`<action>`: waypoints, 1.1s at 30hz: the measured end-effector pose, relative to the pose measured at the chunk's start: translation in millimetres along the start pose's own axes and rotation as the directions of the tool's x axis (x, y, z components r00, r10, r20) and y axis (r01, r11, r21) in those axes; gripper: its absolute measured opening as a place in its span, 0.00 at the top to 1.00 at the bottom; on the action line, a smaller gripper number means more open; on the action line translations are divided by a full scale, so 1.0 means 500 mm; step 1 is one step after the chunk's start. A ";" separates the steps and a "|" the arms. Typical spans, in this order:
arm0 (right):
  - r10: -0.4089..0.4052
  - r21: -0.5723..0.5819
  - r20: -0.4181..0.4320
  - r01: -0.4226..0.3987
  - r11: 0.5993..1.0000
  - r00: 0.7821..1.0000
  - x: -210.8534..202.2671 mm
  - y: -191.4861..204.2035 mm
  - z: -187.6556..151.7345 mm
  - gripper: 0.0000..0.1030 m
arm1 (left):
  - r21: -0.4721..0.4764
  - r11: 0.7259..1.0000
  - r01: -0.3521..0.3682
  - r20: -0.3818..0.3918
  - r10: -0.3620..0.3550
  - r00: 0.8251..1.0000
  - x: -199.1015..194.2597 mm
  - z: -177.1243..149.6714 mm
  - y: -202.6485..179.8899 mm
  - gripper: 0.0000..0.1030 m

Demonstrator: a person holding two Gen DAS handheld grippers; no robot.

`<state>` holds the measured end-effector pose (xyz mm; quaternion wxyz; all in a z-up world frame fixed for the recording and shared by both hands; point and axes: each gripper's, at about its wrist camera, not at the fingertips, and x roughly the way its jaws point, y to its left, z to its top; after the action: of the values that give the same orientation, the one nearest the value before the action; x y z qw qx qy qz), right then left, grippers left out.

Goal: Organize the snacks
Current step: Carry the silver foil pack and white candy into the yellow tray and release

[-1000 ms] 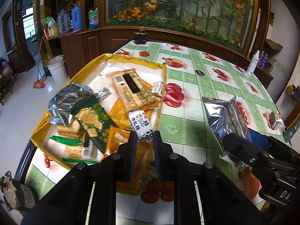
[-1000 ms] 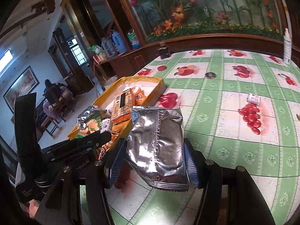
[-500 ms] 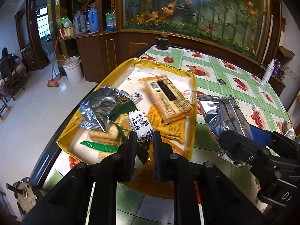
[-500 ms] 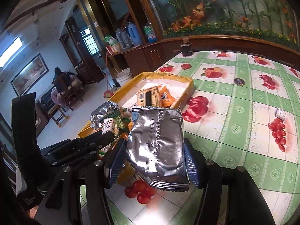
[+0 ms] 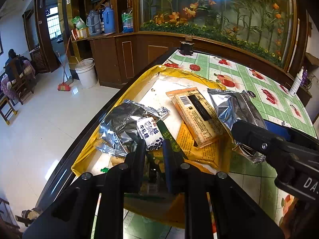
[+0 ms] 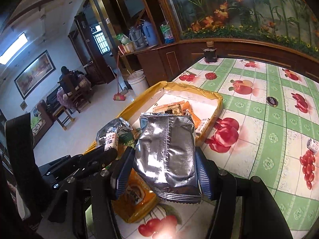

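Yellow tray (image 5: 103,137) on the bench (image 6: 259,119) sits right under both tools, packets piled inside. Right tool (image 6: 163,171) clamps the big silver packet (image 6: 167,149) above the tray's near edge. Left tool (image 5: 153,149) pinches 1 small white candy (image 5: 150,134) just ahead of its tips, over the tray.

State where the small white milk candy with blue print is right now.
The small white milk candy with blue print is clamped in the left gripper, held above the yellow tray, beside a crumpled silver foil bag lying in it.
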<state>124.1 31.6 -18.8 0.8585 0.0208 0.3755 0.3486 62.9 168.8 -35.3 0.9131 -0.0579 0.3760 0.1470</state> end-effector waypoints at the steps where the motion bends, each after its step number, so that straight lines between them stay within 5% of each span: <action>1: 0.000 0.000 -0.004 0.000 1.000 1.000 0.007 -0.002 0.005 0.41 | -0.001 1.000 -0.002 -0.001 0.002 1.000 0.004 0.003 0.001 0.85; 33: -0.029 0.021 -0.075 0.031 0.999 0.997 0.170 -0.053 0.093 0.39 | 0.050 0.999 0.000 -0.043 0.002 0.999 0.060 0.038 -0.054 0.85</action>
<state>210.6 74.2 -46.8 0.8487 0.0114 0.4115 0.3319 104.5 154.0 -43.0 0.9059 -0.0381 0.3991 0.1367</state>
